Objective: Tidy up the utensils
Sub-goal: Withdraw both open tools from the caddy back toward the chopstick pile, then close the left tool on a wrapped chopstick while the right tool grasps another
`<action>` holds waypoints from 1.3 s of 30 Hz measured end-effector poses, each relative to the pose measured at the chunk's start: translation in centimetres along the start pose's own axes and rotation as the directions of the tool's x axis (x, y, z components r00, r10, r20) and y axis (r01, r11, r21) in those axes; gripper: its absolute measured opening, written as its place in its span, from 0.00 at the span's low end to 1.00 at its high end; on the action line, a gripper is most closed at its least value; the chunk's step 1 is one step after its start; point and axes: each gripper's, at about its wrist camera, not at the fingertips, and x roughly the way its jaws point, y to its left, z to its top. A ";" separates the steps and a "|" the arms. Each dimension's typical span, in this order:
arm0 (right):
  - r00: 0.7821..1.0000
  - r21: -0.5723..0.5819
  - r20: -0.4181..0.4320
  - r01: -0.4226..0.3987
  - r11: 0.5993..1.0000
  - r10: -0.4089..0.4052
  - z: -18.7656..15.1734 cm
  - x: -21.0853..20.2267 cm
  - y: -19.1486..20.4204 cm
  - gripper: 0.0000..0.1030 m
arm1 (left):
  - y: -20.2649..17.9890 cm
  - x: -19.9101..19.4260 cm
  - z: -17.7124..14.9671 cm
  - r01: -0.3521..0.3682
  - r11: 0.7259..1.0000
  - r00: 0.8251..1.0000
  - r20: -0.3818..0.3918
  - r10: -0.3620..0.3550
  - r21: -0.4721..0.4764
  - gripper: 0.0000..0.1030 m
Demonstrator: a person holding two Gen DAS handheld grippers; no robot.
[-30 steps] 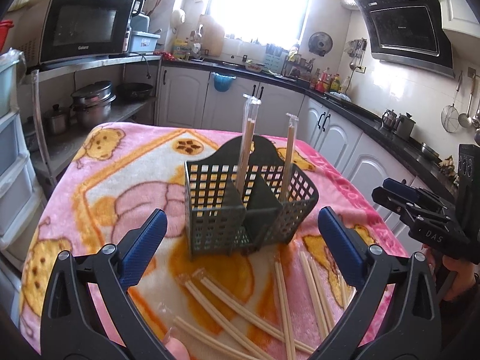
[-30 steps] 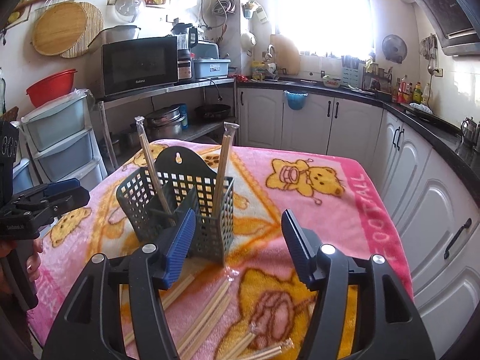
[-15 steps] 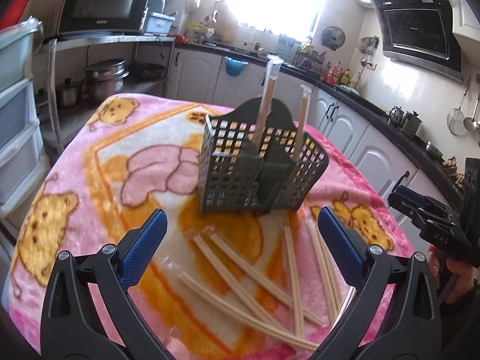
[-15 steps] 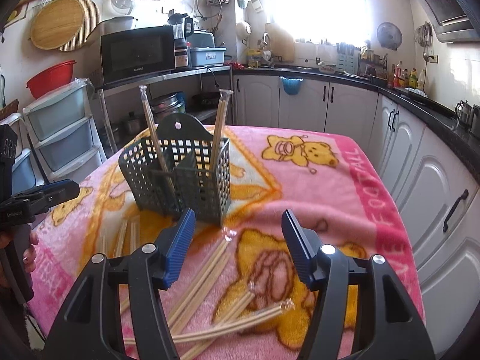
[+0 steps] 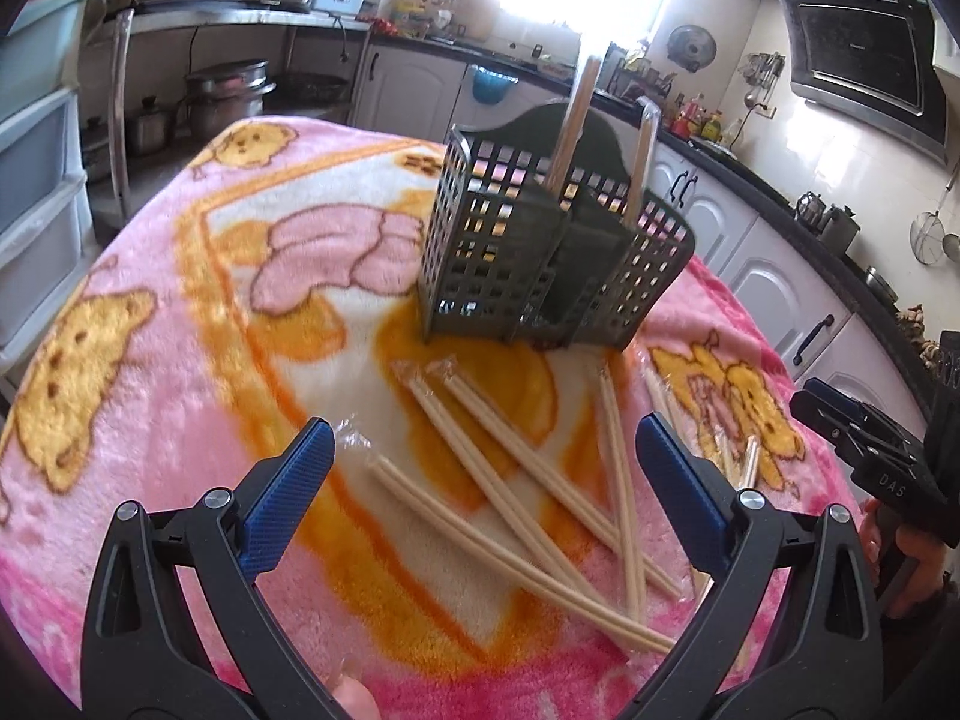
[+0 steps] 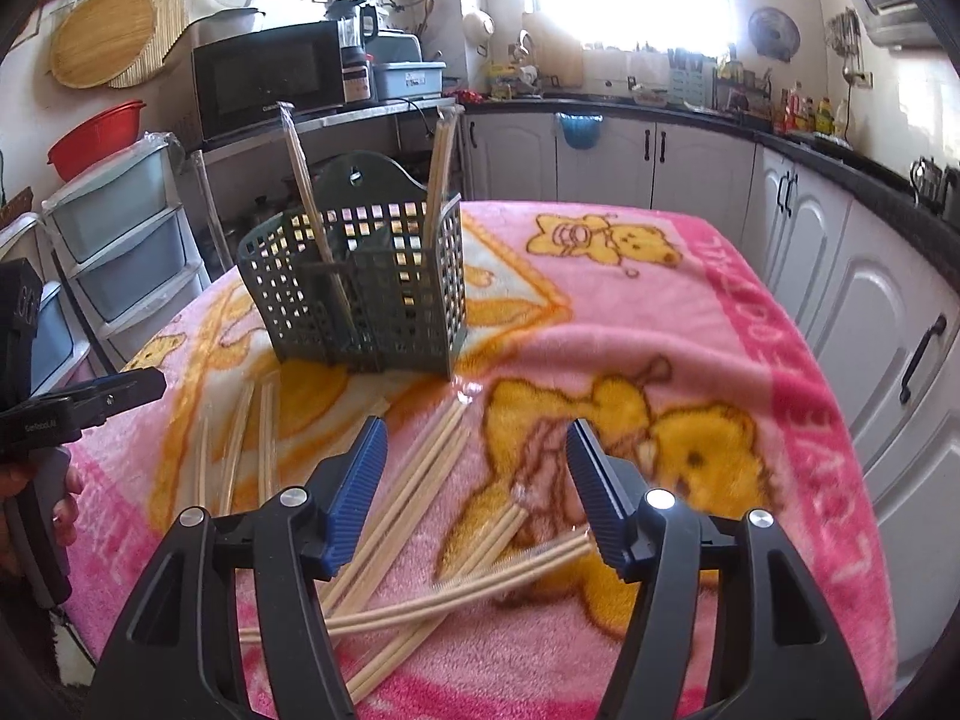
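Note:
A dark green mesh utensil basket stands on the pink blanket, with two wrapped chopstick pairs upright in it. Several wrapped chopstick pairs lie loose on the blanket in front of the basket. My left gripper hangs open above the loose chopsticks, nothing between its blue pads. My right gripper is also open over chopsticks at the table's near right side, holding nothing. Each gripper shows at the edge of the other's view, held by a hand.
The table is covered by a pink blanket with bear prints. White cabinets run along the right, plastic drawers and a shelf with a microwave stand at the left.
Both grippers have come down toward the table and tilted lower. The loose chopsticks now fill more of both views and the basket sits higher in the frames.

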 end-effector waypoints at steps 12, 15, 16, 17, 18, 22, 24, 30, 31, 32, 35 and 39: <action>0.997 0.047 -0.080 0.020 0.999 -0.016 -2.6 1.4 -2.0 0.58 | 2.5 2.7 -1.3 0.044 0.992 0.995 -0.086 -0.054 -0.116 0.80; 0.993 0.078 -0.116 0.030 0.997 -0.021 -3.2 2.3 -3.1 0.58 | 3.0 3.4 -1.5 0.047 0.989 0.993 -0.103 -0.061 -0.138 0.78; 0.992 0.086 -0.123 0.031 0.996 -0.020 -3.3 2.4 -3.4 0.58 | 3.1 3.8 -1.5 0.037 0.989 0.993 -0.109 -0.053 -0.142 0.77; 0.992 0.096 -0.129 0.028 0.995 -0.015 -3.4 2.7 -3.7 0.58 | 3.3 4.0 -1.6 0.034 0.989 0.992 -0.113 -0.051 -0.146 0.75; 0.991 0.106 -0.136 0.026 0.994 -0.011 -3.4 2.9 -3.9 0.58 | 3.4 4.2 -1.6 0.031 0.988 0.992 -0.117 -0.049 -0.150 0.74; 0.983 0.188 -0.180 0.003 0.982 0.031 -3.9 4.2 -5.4 0.58 | 4.1 4.8 -1.4 0.028 0.985 0.992 -0.115 -0.048 -0.171 0.69; 0.980 0.223 -0.194 -0.008 0.975 0.052 -4.0 4.7 -5.9 0.56 | 4.3 5.2 -1.1 0.024 0.984 0.992 -0.116 -0.045 -0.174 0.66; 0.977 0.305 -0.191 -0.038 0.952 0.100 -4.0 5.4 -7.2 0.44 | 4.6 5.9 -0.6 0.000 0.986 0.993 -0.117 -0.020 -0.165 0.51; 0.976 0.315 -0.190 -0.037 0.948 0.101 -3.9 5.5 -7.4 0.40 | 4.7 6.0 -0.5 -0.010 0.987 0.993 -0.120 -0.009 -0.161 0.48; 0.976 0.322 -0.190 -0.037 0.946 0.103 -3.9 5.6 -7.6 0.38 | 4.7 6.1 -0.4 -0.016 0.987 0.993 -0.122 -0.003 -0.157 0.45; 0.977 0.338 -0.189 -0.032 0.941 0.102 -3.7 5.9 -8.0 0.27 | 5.1 6.4 -0.1 -0.037 0.987 0.992 -0.127 0.016 -0.158 0.34; 0.977 0.351 -0.188 -0.026 0.936 0.098 -3.4 6.3 -8.6 0.09 | 5.7 6.7 0.3 -0.062 0.986 0.990 -0.137 0.041 -0.154 0.20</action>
